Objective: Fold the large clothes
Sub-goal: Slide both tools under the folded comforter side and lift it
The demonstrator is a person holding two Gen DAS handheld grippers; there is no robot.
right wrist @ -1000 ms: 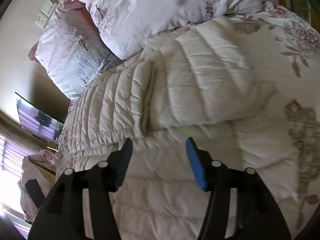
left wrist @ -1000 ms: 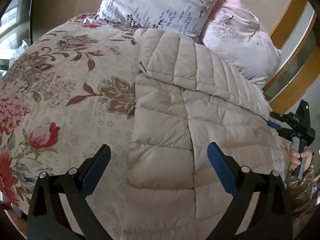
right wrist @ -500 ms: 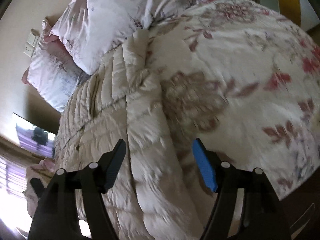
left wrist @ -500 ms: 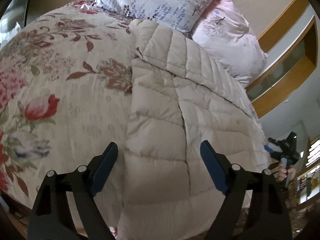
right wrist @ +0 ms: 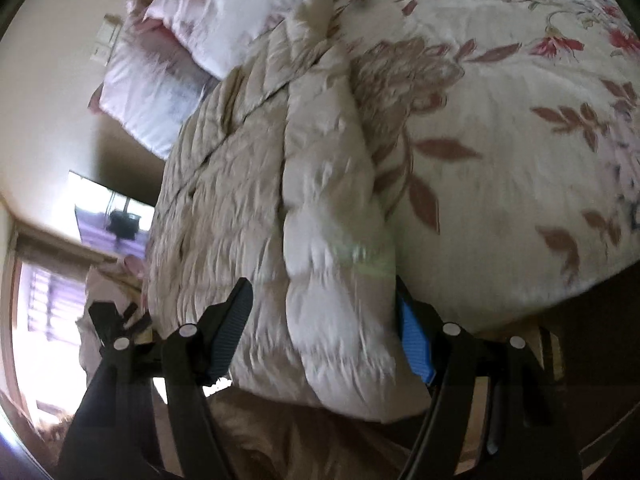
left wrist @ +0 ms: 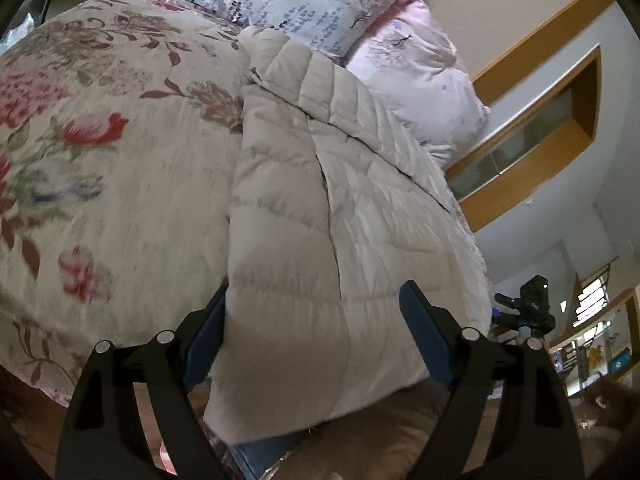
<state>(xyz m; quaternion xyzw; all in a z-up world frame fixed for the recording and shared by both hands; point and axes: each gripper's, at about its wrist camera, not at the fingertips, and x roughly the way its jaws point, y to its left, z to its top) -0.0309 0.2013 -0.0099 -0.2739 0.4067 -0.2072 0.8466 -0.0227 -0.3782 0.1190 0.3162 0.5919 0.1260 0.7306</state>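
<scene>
Two grippers sit nearest, both with jaws spread wide and clamped on nothing. The left gripper (left wrist: 312,332) straddles the near hem of the coat (left wrist: 340,208), a cream quilted garment lying lengthwise along the right side of the bed; its left finger looks tucked just behind the hem's left corner, though contact cannot be confirmed. The right gripper (right wrist: 320,328) brackets the same hem, its far finger partly hidden by the puffy edge. Beyond the hem, the coat (right wrist: 312,168) runs away over the floral quilt (left wrist: 100,152), with a sleeve or side panel already laid over its body, and its far end reaches the pillows (left wrist: 320,4) at the headboard. In the left view the right gripper shows small, off the bed's right edge. The likely next move is seizing the hem to fold it toward the pillows. The slick, thick padding may squirt from a shallow grip, the hanging hem could drag the coat off the bed, or a finger might pinch the quilt too, spoiling the fold.
</scene>
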